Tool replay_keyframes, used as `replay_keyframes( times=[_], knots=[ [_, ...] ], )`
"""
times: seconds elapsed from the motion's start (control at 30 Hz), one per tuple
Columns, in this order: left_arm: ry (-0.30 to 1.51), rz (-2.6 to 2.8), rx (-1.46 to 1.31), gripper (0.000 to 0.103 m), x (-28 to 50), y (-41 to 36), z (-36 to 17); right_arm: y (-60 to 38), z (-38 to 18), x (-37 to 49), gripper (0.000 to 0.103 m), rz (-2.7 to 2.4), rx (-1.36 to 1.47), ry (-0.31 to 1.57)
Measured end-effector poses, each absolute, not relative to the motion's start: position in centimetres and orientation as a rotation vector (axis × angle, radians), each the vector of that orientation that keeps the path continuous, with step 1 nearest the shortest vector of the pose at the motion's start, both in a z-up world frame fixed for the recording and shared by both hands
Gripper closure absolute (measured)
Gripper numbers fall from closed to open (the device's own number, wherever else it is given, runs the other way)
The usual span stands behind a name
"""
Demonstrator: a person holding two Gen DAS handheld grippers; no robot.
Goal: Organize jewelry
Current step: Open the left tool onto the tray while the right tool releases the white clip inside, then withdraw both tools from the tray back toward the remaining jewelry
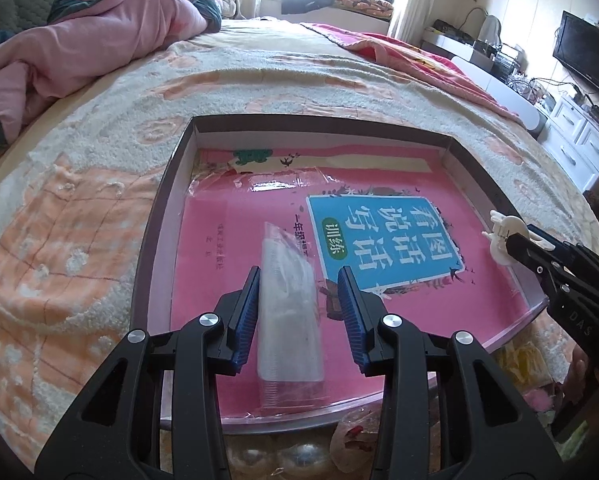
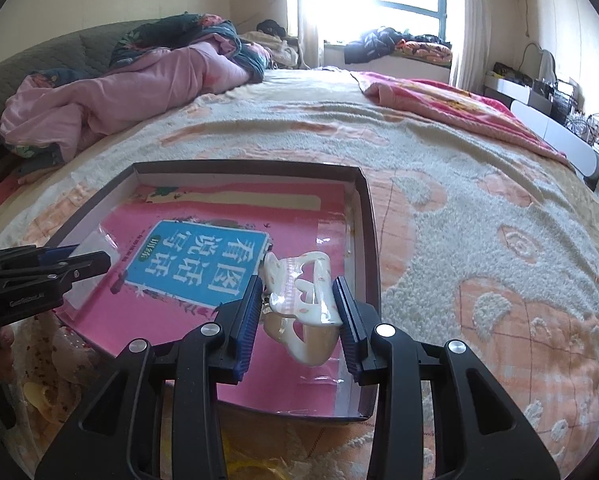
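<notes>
A shallow dark-walled box point(image 1: 167, 184) point(image 2: 369, 216) lies on the bed with a pink book point(image 1: 227, 248) point(image 2: 171, 312) flat inside it. My left gripper point(image 1: 298, 276) is shut on a clear plastic packet point(image 1: 287, 300) and holds it over the book; the packet also shows in the right wrist view point(image 2: 93, 246). My right gripper point(image 2: 298, 286) is shut on a white hair claw clip point(image 2: 299, 300) over the box's right side. The clip also shows in the left wrist view point(image 1: 503, 236), at the right gripper's tip.
The box sits on a peach and cream blanket point(image 1: 79, 240) point(image 2: 479, 240). Clear bags with small items point(image 1: 299, 452) point(image 2: 59, 360) lie in front of the box. A pink quilt point(image 1: 79, 52) is heaped at the far left. White drawers point(image 1: 579, 136) stand to the right.
</notes>
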State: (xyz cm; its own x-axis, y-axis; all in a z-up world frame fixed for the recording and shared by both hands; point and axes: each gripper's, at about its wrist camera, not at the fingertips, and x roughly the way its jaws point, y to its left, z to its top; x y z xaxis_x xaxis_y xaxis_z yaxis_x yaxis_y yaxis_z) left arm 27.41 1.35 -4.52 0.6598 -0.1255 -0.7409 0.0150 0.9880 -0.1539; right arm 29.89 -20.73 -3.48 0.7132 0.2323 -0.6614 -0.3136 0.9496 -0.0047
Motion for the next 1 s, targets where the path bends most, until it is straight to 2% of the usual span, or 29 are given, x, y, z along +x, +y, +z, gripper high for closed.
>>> replay_keyframes(
  times=[0.23,0.33,0.5,0.83,0.87,1.0],
  knots=[
    [0.837,-0.074,-0.143,0.07,26.7,1.4,-4.3,-21.2,-3.6,30.0,0.066,0.307,-0.101,0.746],
    [0.821,-0.068,-0.149,0.063,26.2,1.6,-3.9,-21.3,-3.2,29.6,0.052,0.308,-0.091,0.723],
    [0.774,-0.065,-0.145,0.054,25.1,1.4,-2.6,-21.5,-2.5,28.2,0.046,0.305,-0.094,0.668],
    [0.694,-0.077,-0.145,0.034,22.7,0.8,-0.6,-22.3,-0.7,24.3,0.016,0.308,-0.042,0.536],
    [0.687,-0.078,-0.148,0.03,22.4,0.8,-0.4,-22.3,-0.5,24.0,0.016,0.309,-0.036,0.532],
    [0.669,-0.078,-0.141,0.027,21.2,0.4,-0.1,-22.6,0.1,22.7,0.012,0.31,-0.018,0.504]
  ],
)
